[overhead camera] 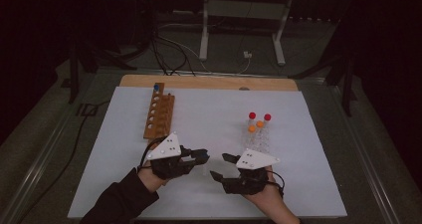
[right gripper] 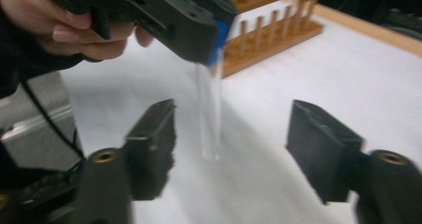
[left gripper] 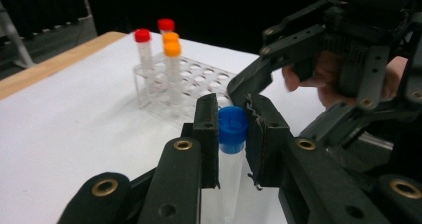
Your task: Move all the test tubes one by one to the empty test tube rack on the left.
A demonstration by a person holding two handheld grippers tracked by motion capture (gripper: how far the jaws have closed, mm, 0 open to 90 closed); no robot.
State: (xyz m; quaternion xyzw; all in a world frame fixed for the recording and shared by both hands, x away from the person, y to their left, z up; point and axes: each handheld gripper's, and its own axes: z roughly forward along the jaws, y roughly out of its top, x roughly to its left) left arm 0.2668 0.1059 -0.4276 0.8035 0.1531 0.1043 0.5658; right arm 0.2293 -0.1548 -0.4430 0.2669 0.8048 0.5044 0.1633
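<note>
The left gripper [left gripper: 233, 134] has its jaws pinched on the blue cap of a tube [left gripper: 232, 129]. The tube is clear plastic, slim and seemingly empty, and it hangs upright below the jaws with its rounded bottom just above the white mat [overhead camera: 209, 119]; from the right gripper view I cannot tell if the tip touches the mat. The cap is bright blue, and only its front face peeks out between the two black pads.

The right gripper [overhead camera: 222, 166] sits just beside the left, facing it, jaws spread and nothing between them. In its own view the tube [right gripper: 209, 109] stands beyond the gap, clear of both pads.

Both grippers are at the near middle of the mat, a hand behind each.

Farther out on the right stands a clear rack [overhead camera: 256, 139] holding four tubes, two with red caps and two with orange. On the left, toward the far edge, is a wooden rack [overhead camera: 159, 115] with a row of round holes and one blue-capped tube at its far end.
</note>
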